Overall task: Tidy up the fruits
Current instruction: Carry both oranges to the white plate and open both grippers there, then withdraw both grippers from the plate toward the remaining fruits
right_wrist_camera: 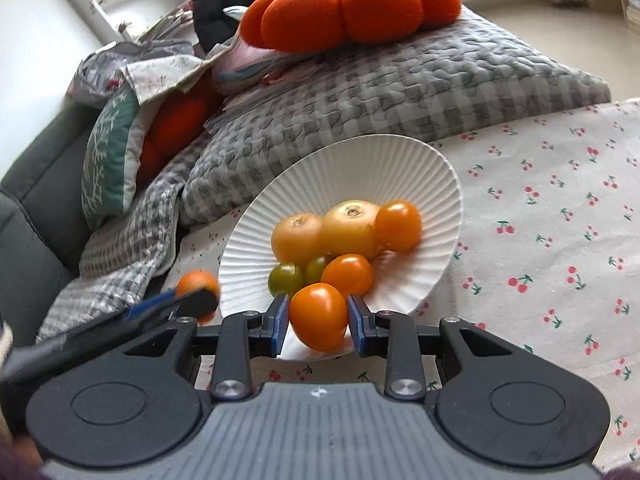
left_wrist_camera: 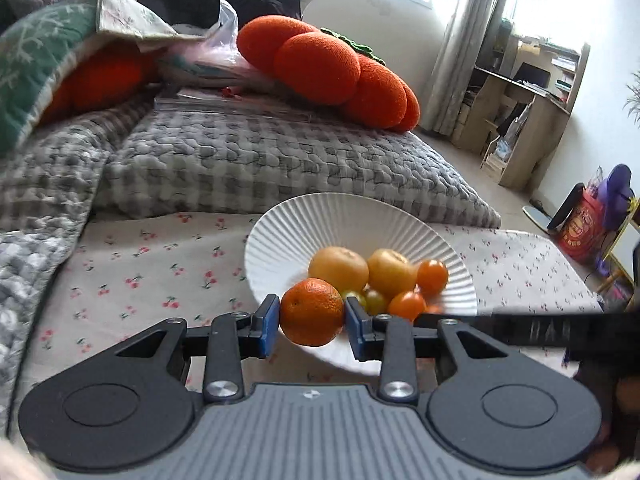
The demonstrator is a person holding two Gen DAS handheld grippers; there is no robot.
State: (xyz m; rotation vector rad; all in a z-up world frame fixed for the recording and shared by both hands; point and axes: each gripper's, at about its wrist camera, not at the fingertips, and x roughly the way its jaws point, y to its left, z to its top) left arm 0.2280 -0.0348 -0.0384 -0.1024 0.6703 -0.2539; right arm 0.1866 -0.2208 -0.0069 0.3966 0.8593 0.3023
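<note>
In my left hand-held gripper (left_wrist_camera: 311, 318) I have a mandarin (left_wrist_camera: 312, 312) clamped between the blue pads, hanging over the near rim of the white fluted plate (left_wrist_camera: 304, 216). My right hand-held gripper (right_wrist_camera: 318, 318) is closed on an orange tomato (right_wrist_camera: 319, 316), also right at the plate's near edge. Neither fruit rests on the plate yet, so I judge both are on the way in and need only a short reach forward and a release.

Just beyond my fingertips the plate already carries a cluster: two small green tomatoes (right_wrist_camera: 286, 278), two more orange tomatoes (right_wrist_camera: 347, 275), and behind them two larger yellow fruits (right_wrist_camera: 298, 238). That makes six placed, two in hand.

Past the plate lie the cherry-print bed sheet (right_wrist_camera: 540, 240), a grey quilted blanket (right_wrist_camera: 380, 92) and a pumpkin cushion (right_wrist_camera: 352, 4). I see no other loose fruit on the bed, so the gathering looks nearly finished.
</note>
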